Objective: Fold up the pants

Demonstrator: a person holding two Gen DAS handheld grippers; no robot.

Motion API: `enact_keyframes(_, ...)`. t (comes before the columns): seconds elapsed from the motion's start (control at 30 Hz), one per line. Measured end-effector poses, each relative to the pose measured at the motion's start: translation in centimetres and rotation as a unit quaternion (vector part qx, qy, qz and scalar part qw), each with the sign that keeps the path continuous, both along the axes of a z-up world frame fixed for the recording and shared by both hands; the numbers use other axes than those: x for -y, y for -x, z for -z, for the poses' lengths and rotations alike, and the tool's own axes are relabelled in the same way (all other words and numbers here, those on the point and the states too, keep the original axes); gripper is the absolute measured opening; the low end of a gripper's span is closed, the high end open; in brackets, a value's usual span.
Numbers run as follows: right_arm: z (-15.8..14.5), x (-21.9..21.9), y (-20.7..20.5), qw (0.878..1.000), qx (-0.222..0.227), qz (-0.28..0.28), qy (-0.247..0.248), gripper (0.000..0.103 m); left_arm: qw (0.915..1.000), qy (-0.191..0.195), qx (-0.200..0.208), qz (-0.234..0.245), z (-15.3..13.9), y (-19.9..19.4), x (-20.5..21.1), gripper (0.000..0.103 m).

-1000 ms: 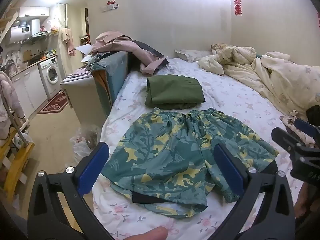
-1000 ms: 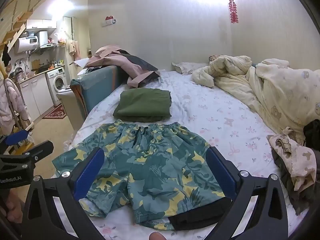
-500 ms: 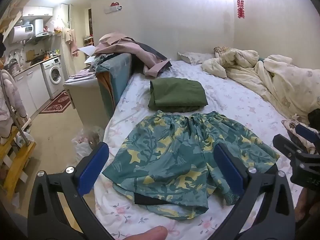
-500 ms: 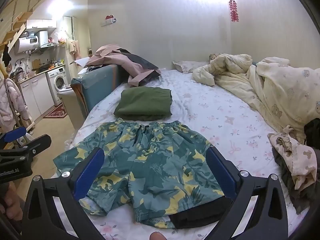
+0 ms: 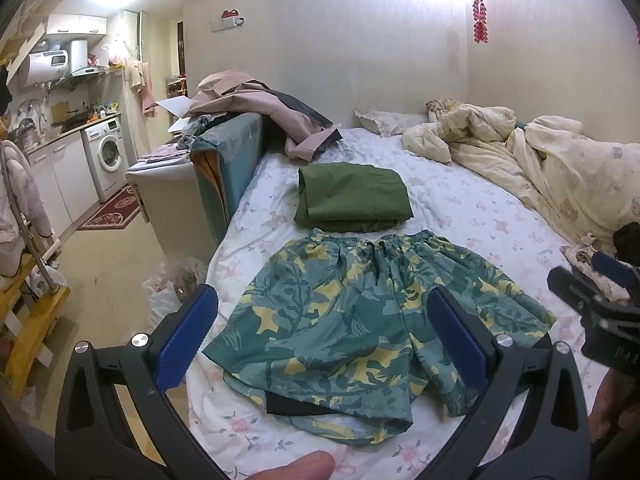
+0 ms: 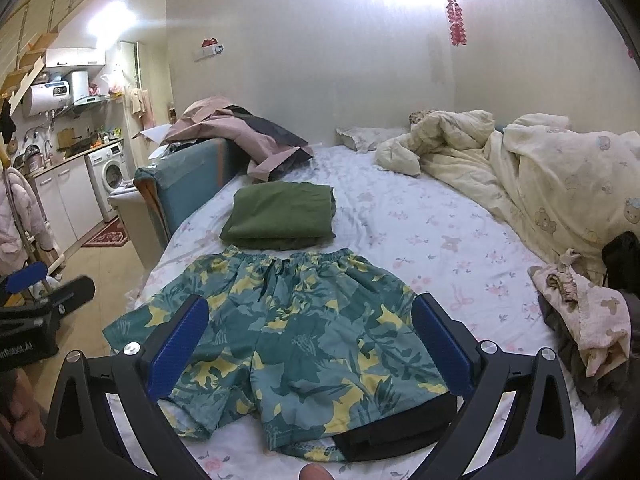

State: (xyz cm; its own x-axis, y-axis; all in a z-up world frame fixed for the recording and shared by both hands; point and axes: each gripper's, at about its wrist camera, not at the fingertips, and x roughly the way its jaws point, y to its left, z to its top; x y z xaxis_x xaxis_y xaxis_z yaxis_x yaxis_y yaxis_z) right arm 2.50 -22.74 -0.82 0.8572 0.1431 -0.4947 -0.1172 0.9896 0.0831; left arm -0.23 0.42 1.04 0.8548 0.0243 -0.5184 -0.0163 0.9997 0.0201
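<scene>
On the bed (image 5: 460, 208), the patterned shorts (image 5: 360, 320) lie flat and unfolded beside folded green pants (image 5: 352, 200). My left gripper (image 5: 324, 336) and right gripper (image 6: 312, 340) hover with fingers spread, holding nothing; every fold remains.

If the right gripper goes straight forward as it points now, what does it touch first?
Most likely the patterned shorts, spread flat on the bed: they fill the gap between the open right gripper jaws. Depth is unclear.
</scene>
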Motion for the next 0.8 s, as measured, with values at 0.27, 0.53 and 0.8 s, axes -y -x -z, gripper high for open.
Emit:
enact_keyframes(0.27,-0.01,-0.03,-0.05,1.000,-0.002,0.001,-0.001,0.103,0.9999,0.008,-0.013,-0.001,0.11,-0.32,-0.25,0.103)
enact_keyframes(0.53,0.15,-0.09,-0.24,1.000,-0.003,0.001,0.001,0.103,0.9999,0.014,-0.004,0.001,-0.33,-0.21,-0.45,0.103)
enact_keyframes(0.8,0.28,-0.07,-0.13,1.000,0.000,0.003,0.002,0.103,1.0000,0.009,-0.001,-0.002,-0.21,-0.15,-0.43,0.103)
